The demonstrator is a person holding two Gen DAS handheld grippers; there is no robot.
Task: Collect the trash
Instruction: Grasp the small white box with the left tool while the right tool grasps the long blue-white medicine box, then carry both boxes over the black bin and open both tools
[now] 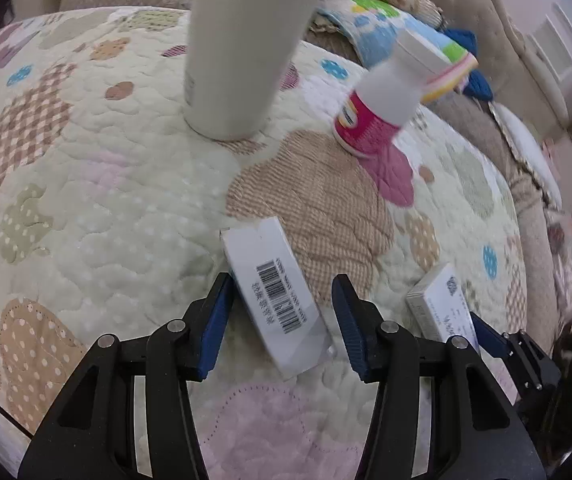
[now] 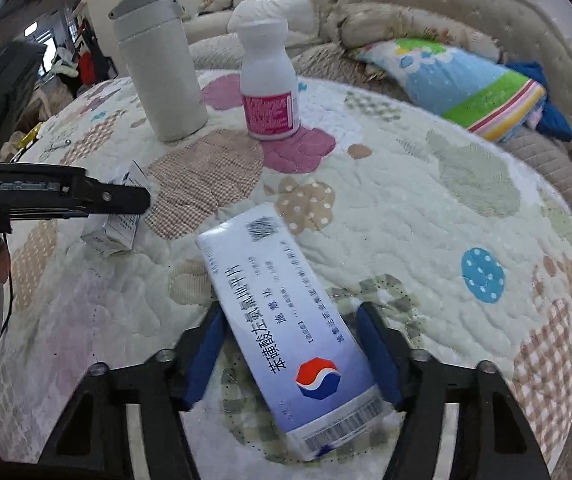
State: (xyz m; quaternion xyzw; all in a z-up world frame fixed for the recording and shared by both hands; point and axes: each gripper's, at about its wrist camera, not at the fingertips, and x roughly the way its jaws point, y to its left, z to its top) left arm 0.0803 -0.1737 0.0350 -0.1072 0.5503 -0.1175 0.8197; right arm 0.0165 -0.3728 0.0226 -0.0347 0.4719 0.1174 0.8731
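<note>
Quilted surface: a patchwork quilt in cream, pink, tan and blue covers the round surface that everything rests on.
Tumbler: a tall cream-white tumbler with a flip lid stands upright at the far side; its contents cannot be seen.
Bottle: a white plastic bottle with a pink label stands upright just right of the tumbler, cap on, contents hidden.
Small box: a small white cardboard box with a barcode lies flat on the quilt, between the fingers of the left gripper.
Large box: a long white-and-lilac medicine box with a red-and-blue emblem lies flat, slanted, between the fingers of the right gripper.
Hard to make out: the tumbler's top is cut off in the left wrist view, and the bottle there is blurred; the left gripper hides part of the small box in the right wrist view.
Left gripper: low over the quilt, jaws wide apart, straddling the small box with a clear gap on the right side; nothing is held.
Right gripper: low over the quilt, jaws spread wider than the large box, blue pads close beside its long edges; no grip shows.
Cushion: a blue, green and striped cushion lies at the far right edge.
</note>
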